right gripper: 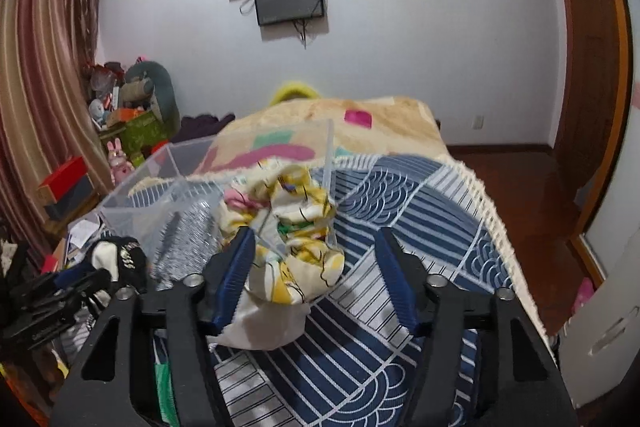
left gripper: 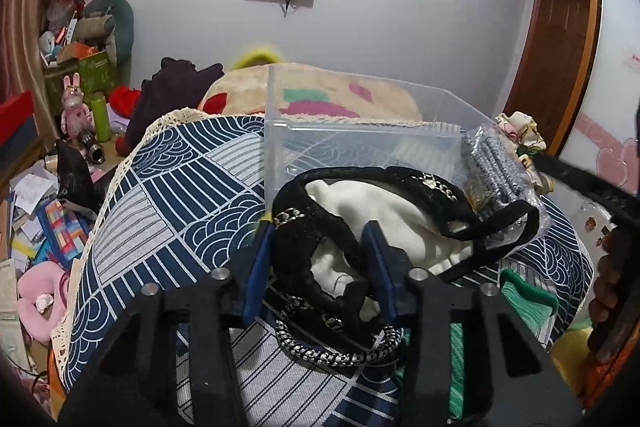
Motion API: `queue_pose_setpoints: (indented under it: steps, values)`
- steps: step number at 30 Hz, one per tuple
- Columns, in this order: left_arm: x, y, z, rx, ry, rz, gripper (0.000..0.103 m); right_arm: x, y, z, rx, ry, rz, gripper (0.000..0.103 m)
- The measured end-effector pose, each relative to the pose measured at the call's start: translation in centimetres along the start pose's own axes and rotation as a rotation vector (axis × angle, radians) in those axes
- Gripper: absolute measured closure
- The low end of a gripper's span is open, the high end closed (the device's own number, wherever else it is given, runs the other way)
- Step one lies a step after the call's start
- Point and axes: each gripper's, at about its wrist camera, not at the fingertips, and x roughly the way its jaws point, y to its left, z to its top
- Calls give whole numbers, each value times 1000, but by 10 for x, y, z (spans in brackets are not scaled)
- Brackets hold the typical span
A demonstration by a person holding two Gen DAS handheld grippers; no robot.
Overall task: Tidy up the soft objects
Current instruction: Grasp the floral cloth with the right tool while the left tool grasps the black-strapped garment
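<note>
The left hand-held gripper (left gripper: 320, 247) has its blue fingers (left gripper: 259, 267) set on either side of a black-and-white garment (left gripper: 360, 223) with silver chain trim, which lies on the bed (left gripper: 168, 187) over the blue patterned cover; the fingers look to be touching the fabric, though whether they press on it cannot be told. Just beyond that gripper stands a clear plastic box (left gripper: 360, 131), and to its right lies a grey item in a clear bag (left gripper: 492, 171).

The right hand-held gripper (right gripper: 312, 275) stands apart, its left finger against a yellow floral cloth (right gripper: 296, 227) bunched at the near corner of the box (right gripper: 168, 187), its right finger clear of the cloth.
</note>
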Motion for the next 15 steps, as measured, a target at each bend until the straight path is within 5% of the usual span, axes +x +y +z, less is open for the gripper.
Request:
queue_pose_setpoints:
  steps: [4,15]
  values:
    - [-5,-1,1,-1,-12,8,77,11,-1,-8,13,55,14,84]
    - [-29,-4,8,0,-74,-8,84,-18,-1,-6,9,-28,-23,92]
